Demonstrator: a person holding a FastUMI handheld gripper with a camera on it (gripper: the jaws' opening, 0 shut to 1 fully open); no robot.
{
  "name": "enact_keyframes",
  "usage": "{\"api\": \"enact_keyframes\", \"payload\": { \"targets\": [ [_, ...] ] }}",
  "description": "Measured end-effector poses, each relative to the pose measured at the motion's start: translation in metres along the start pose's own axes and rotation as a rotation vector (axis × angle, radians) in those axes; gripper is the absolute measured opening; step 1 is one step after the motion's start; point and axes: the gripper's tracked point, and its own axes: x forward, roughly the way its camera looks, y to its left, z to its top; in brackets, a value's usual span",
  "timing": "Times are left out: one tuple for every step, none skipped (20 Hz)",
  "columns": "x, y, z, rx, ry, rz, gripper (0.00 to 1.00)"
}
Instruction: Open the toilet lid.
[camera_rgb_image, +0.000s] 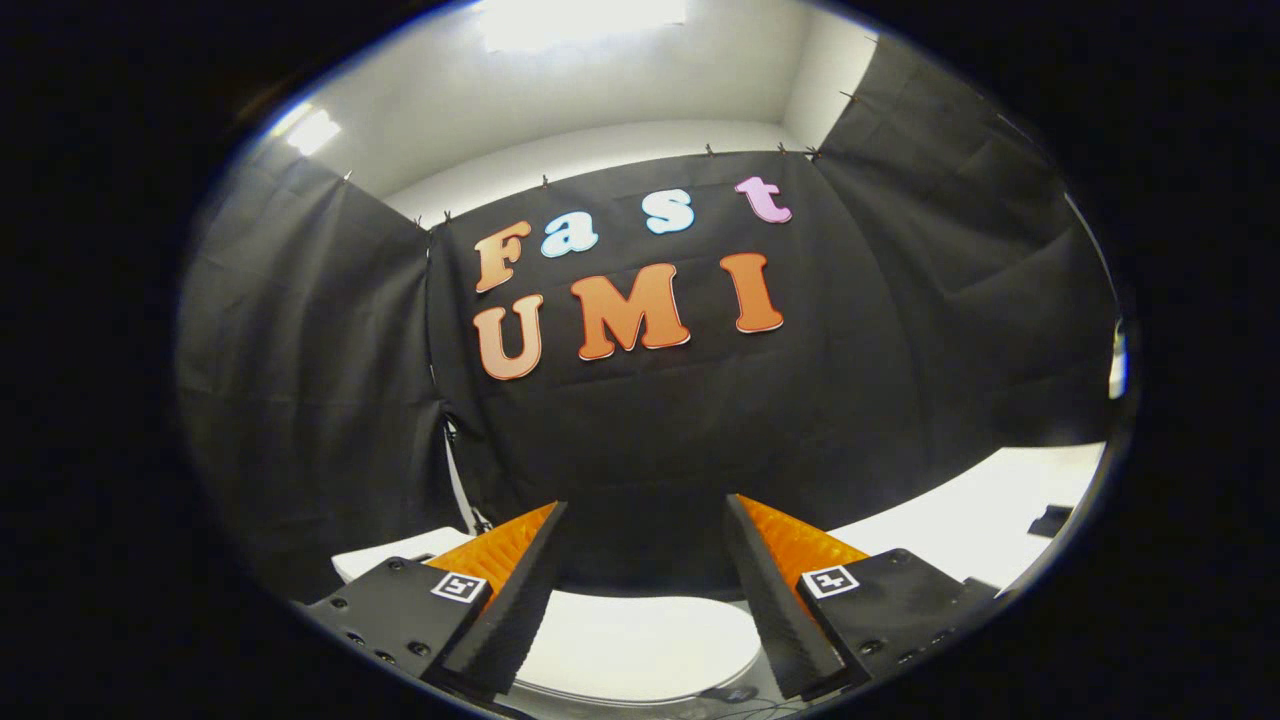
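Gripper (645, 520) spread wide above closed toilet lid (640, 640)

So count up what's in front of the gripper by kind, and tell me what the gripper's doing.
Closed white oval toilet lid: 1
White counter slab: 1
Small dark flat object on the slab: 1
Black cloth booth wall: 1
Total: 4
The gripper is open, fingers above the lid, touching nothing.

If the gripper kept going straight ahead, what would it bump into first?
Probably the black cloth wall. The open gripper points at it with nothing between its fingers. The white toilet lid lies below the fingers, under that line. How far off the cloth hangs is hard to judge.
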Motion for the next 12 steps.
{"api": "enact_keyframes", "payload": {
  "targets": [
    [0.000, 0.005, -0.021, 0.030, 0.035, 0.010, 0.98],
    [-0.005, 0.007, -0.044, 0.039, 0.075, 0.004, 0.98],
    [-0.010, 0.004, -0.064, 0.039, 0.125, -0.003, 0.98],
    [-0.013, -0.001, -0.082, 0.032, 0.164, -0.020, 0.98],
    [-0.017, -0.009, -0.099, 0.033, 0.205, -0.034, 0.98],
    [-0.020, -0.013, -0.117, 0.049, 0.244, -0.038, 0.98],
    [-0.020, -0.016, -0.131, 0.070, 0.263, -0.037, 0.98],
    [-0.019, -0.019, -0.144, 0.094, 0.280, -0.029, 0.99],
    [-0.018, -0.024, -0.154, 0.123, 0.297, -0.025, 0.99],
    [-0.017, -0.030, -0.165, 0.153, 0.311, -0.026, 0.99],
    [-0.015, -0.038, -0.176, 0.178, 0.320, -0.033, 0.99],
    [-0.015, -0.050, -0.186, 0.192, 0.328, -0.055, 0.98]
  ]
}}
